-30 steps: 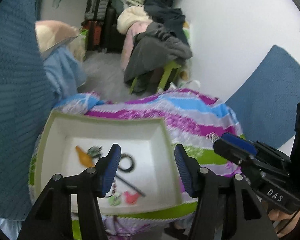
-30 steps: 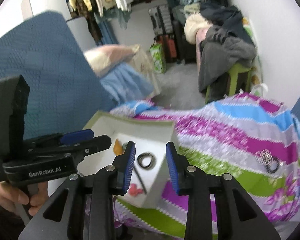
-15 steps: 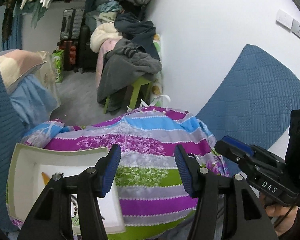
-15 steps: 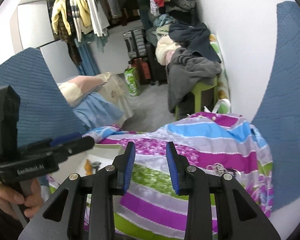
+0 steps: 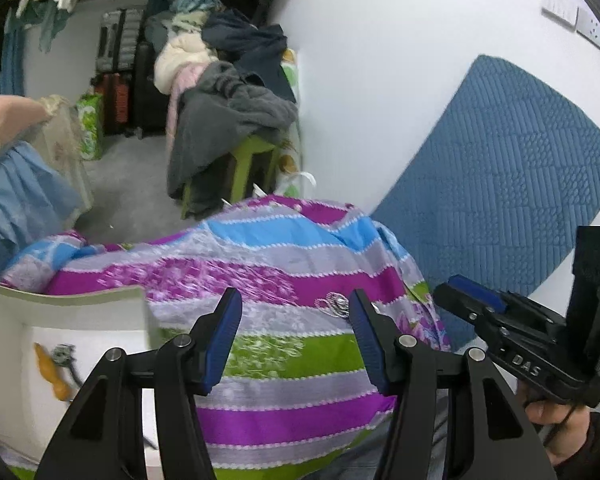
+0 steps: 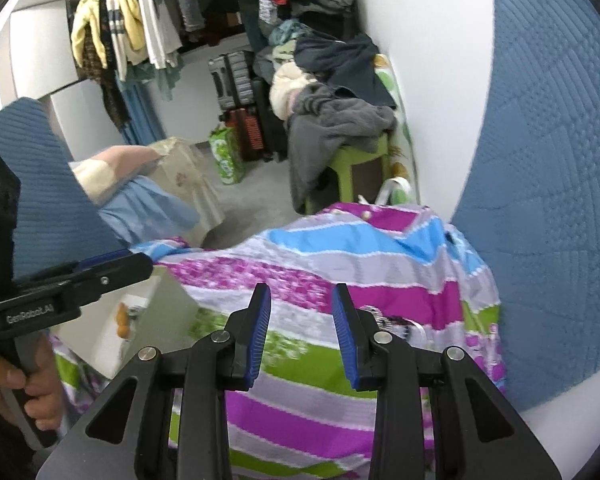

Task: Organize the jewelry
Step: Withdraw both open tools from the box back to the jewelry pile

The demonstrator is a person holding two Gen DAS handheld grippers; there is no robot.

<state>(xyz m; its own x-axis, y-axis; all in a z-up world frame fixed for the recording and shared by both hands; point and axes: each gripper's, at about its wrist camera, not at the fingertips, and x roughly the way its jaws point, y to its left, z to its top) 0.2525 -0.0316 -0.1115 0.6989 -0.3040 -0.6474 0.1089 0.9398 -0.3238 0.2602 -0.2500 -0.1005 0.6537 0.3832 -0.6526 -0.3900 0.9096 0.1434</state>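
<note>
Silvery jewelry lies on striped cloth.

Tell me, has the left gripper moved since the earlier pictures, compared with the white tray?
Yes. The left gripper has swung right: the white tray, earlier under its fingers, now lies at the left edge, and striped cloth fills the gap.

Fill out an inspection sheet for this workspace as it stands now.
Surface: striped floral cloth, wrinkled.
Job's things: white tray at the cloth's left holds an orange piece; loose jewelry lies on the cloth further right.
Clutter: nothing seen on the cloth.
Grippers: left gripper and right gripper both open, empty.
Cables: a dark cord at the right hand.
Surroundings: clothes pile, suitcases, blue quilted pads.
</note>
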